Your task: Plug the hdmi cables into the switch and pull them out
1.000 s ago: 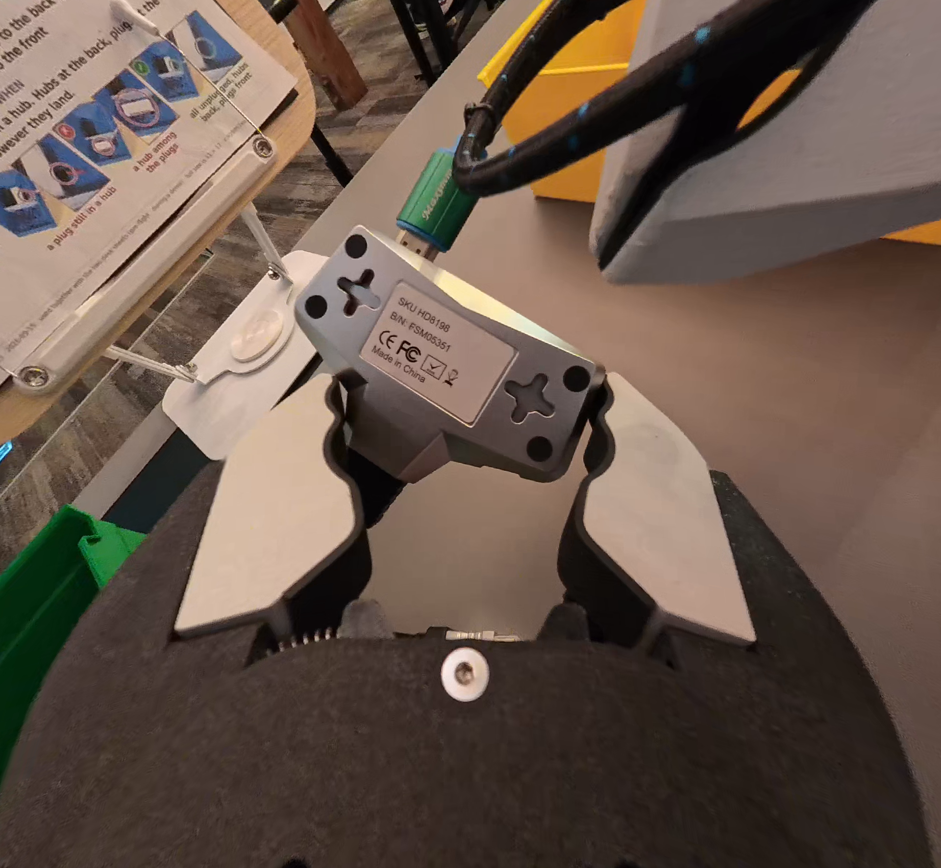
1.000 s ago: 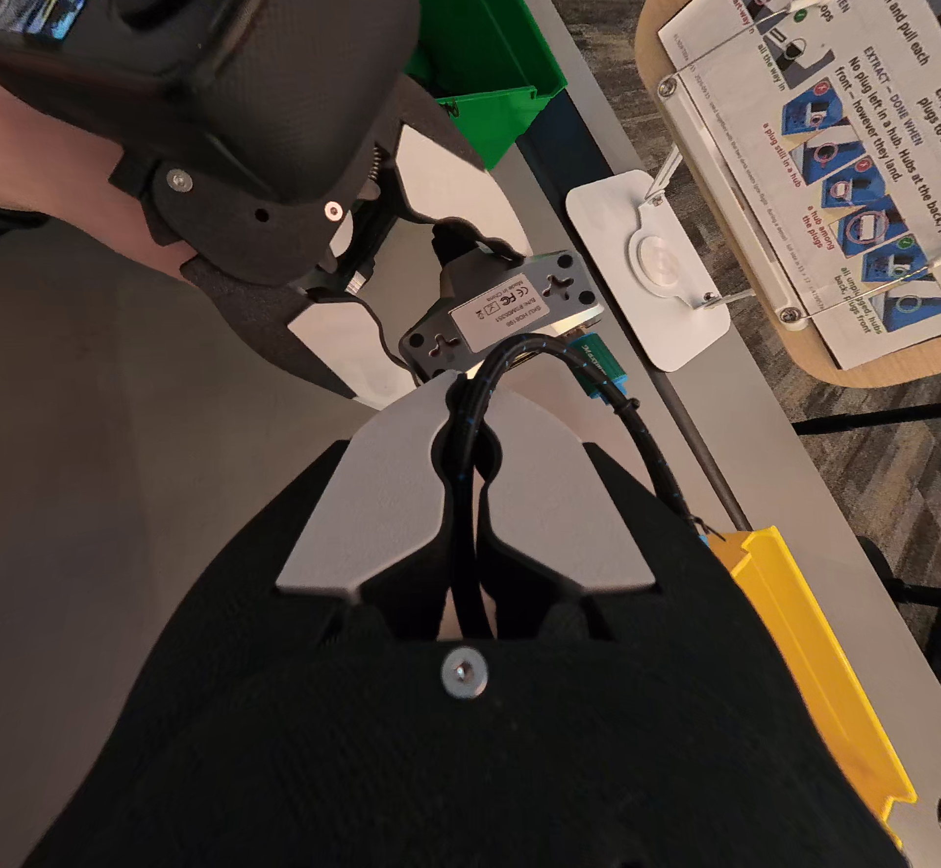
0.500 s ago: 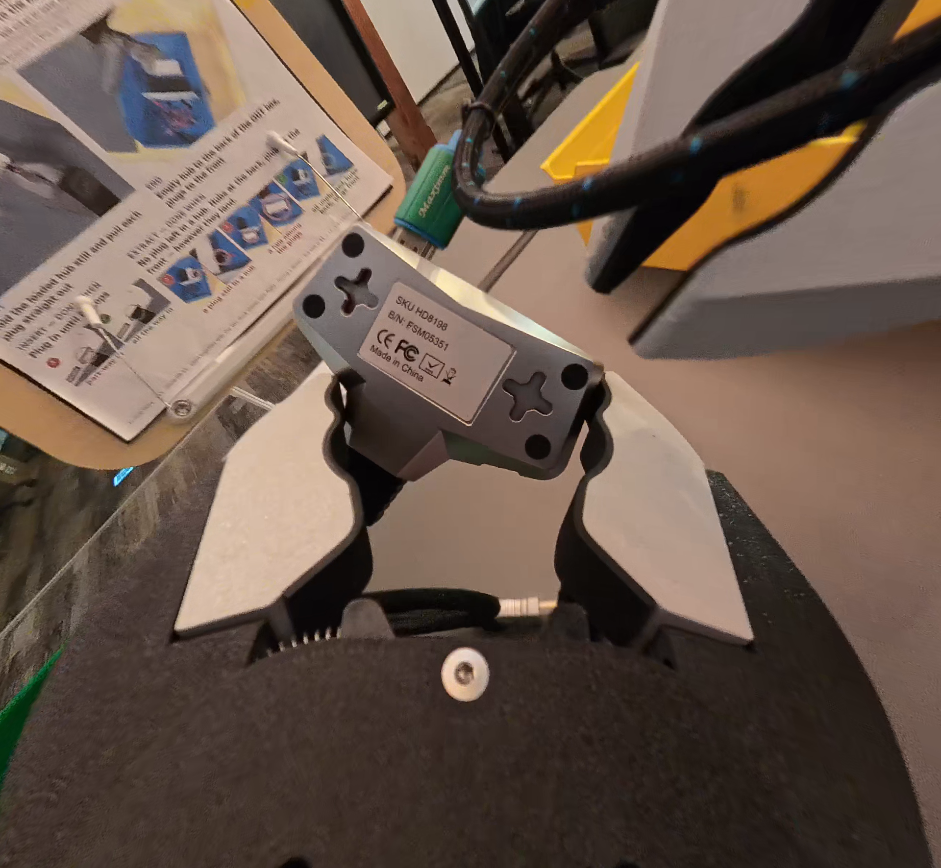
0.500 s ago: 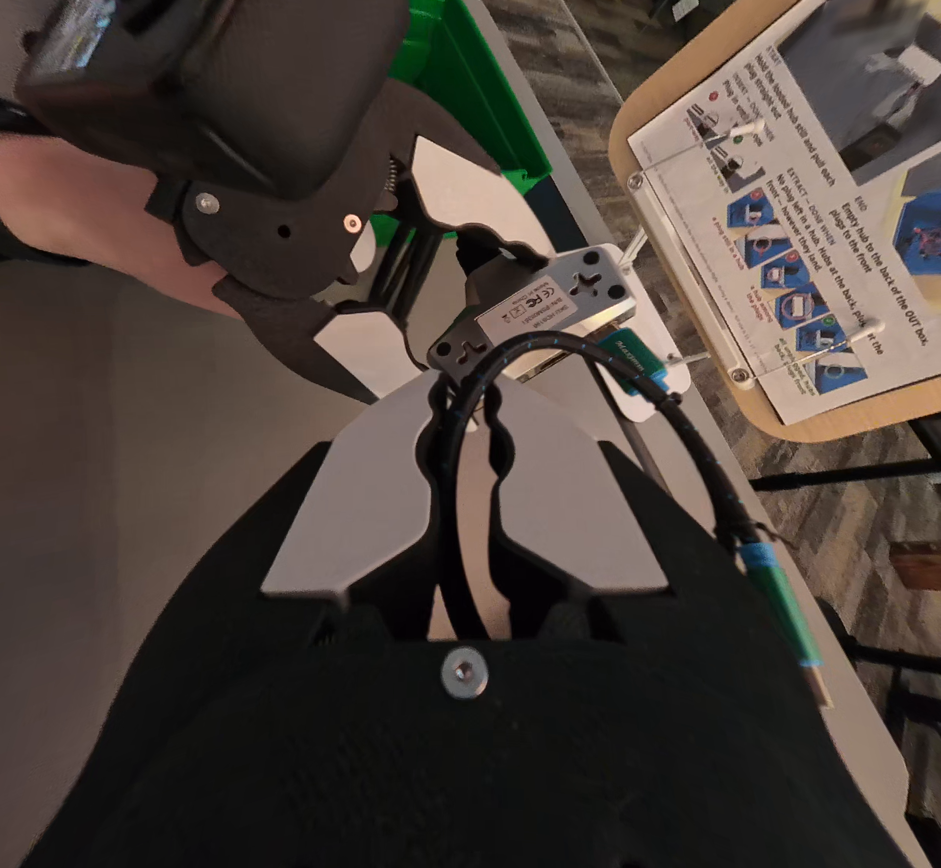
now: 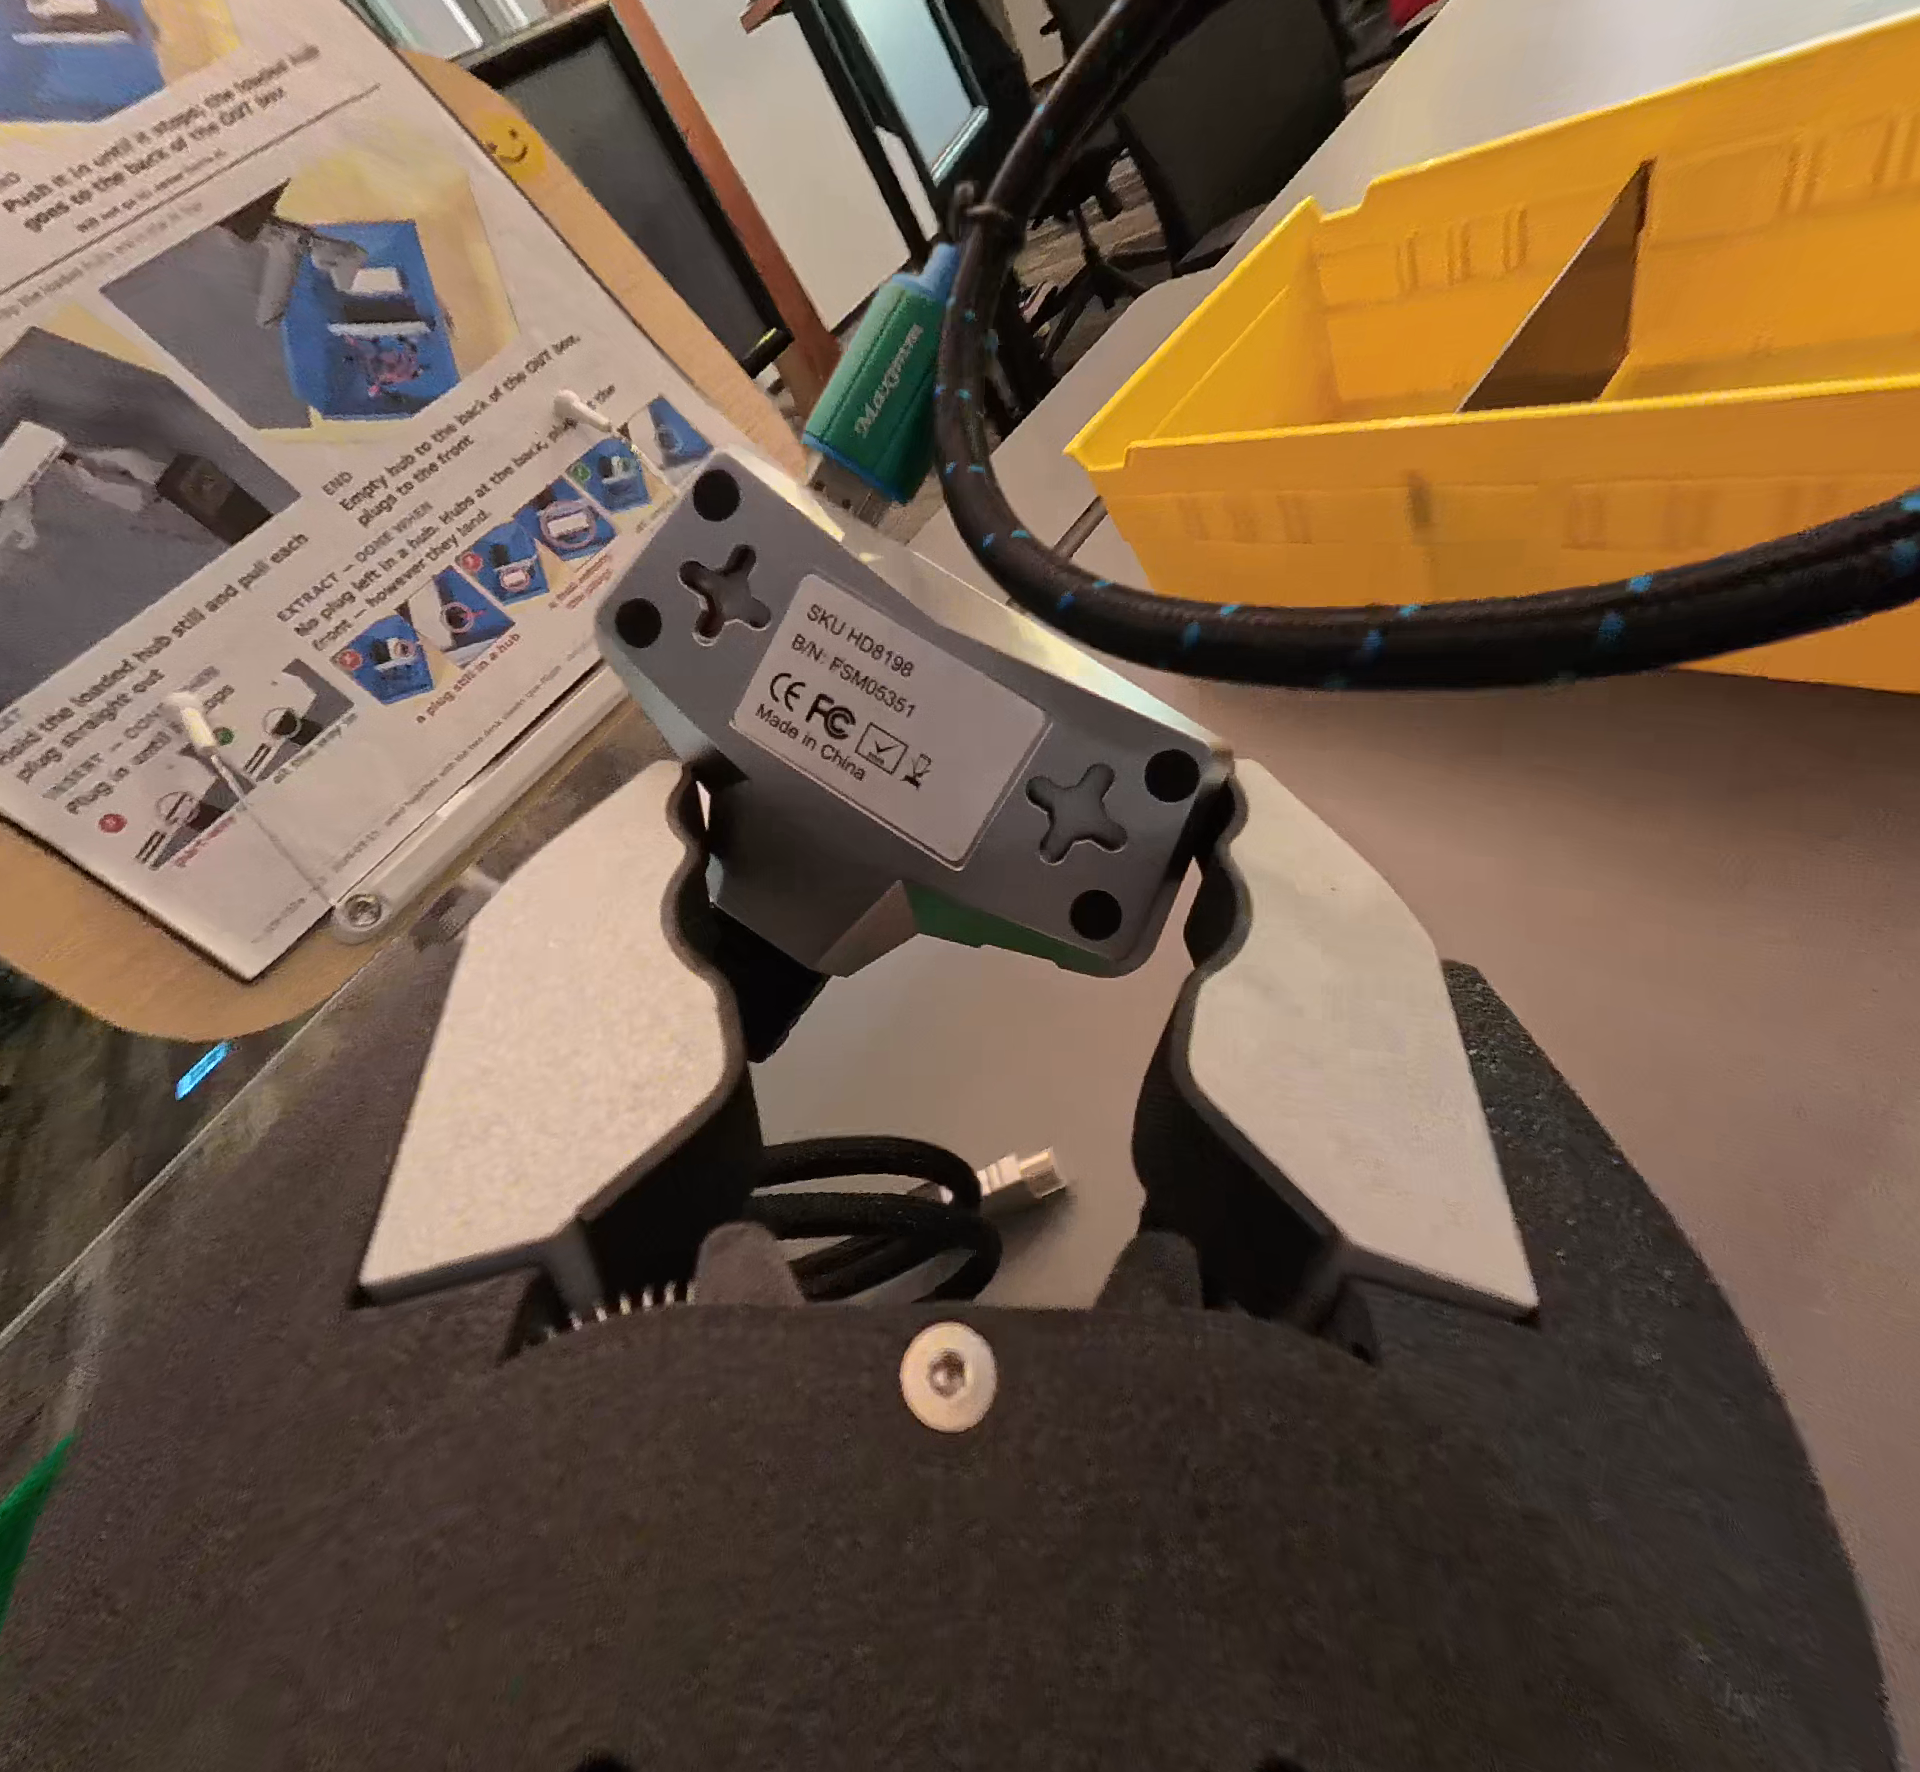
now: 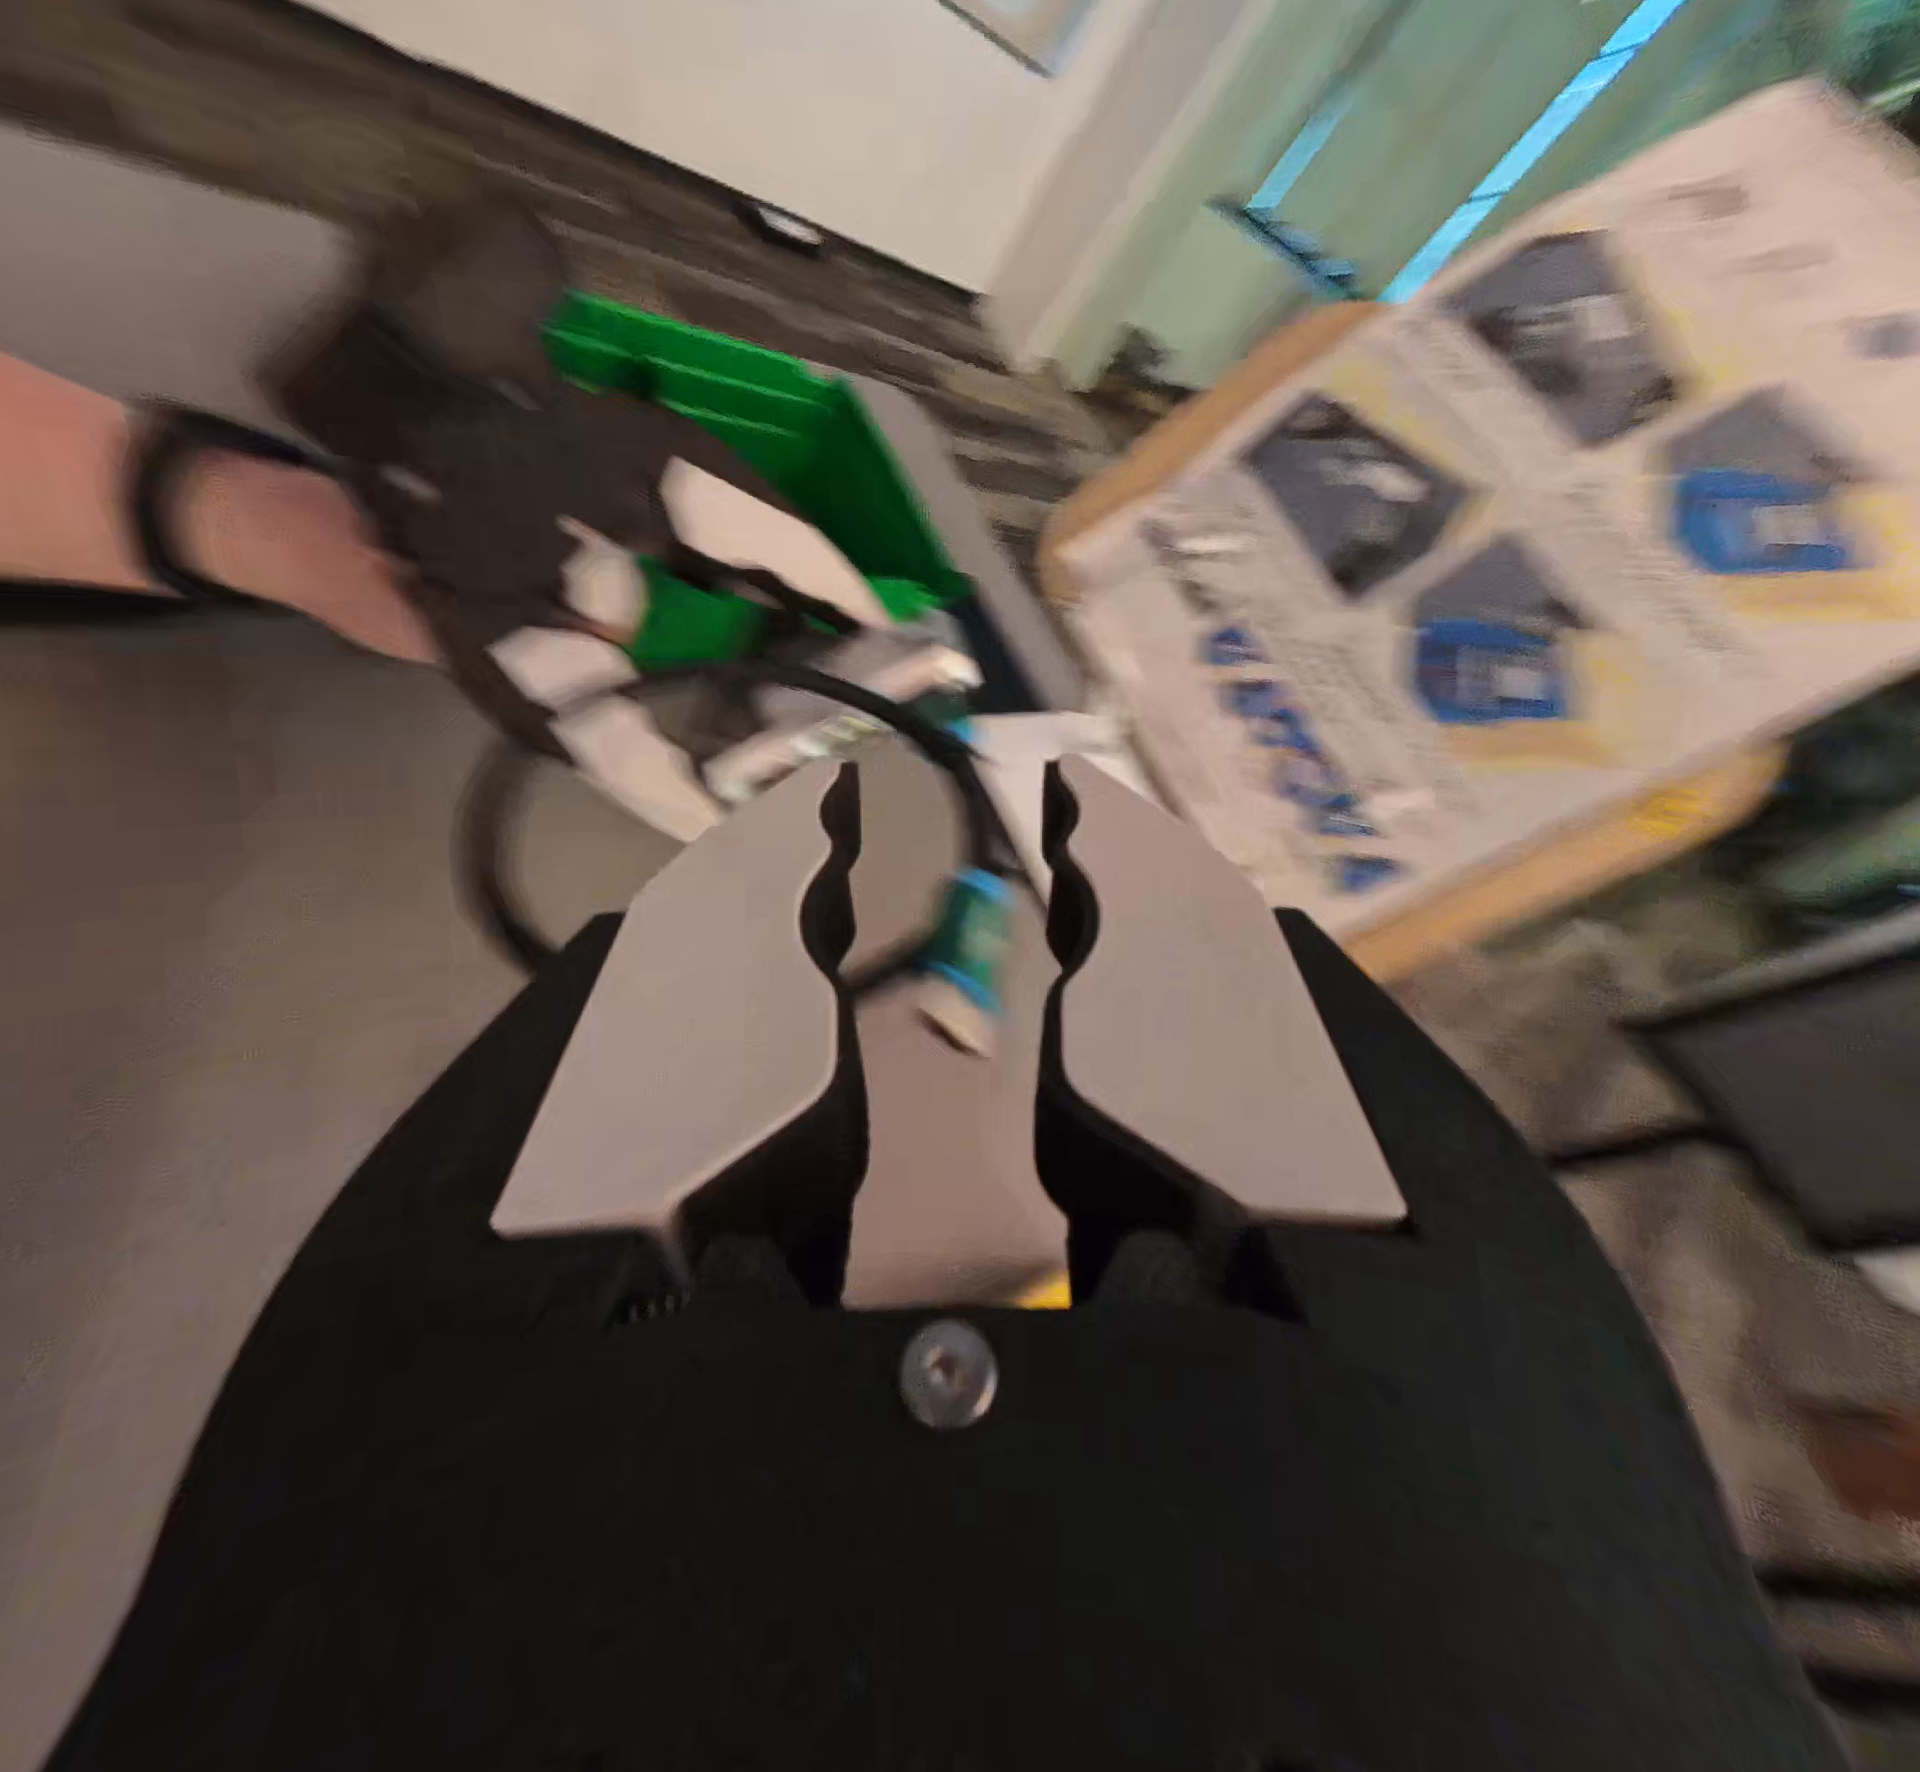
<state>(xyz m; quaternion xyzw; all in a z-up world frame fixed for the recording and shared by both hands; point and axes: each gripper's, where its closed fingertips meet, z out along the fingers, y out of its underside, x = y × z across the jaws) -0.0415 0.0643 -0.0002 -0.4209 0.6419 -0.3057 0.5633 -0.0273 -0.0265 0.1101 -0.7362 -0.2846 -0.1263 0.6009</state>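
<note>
Left wrist view shows the grey switch [image 5: 914, 746] clamped underside-up between the left gripper [image 5: 951, 849] fingers, above the table [image 5: 1558, 891], a green plug [image 5: 878, 392] seated in its far end. Half a second ago the right gripper [image 6: 951, 787] pinched the braided cable [image 5: 1351, 626]; now its fingers stand apart and empty, so that plug seems left in. Right wrist view is badly blurred; the yellow bin [image 5: 1507, 434] sits far right.
</note>
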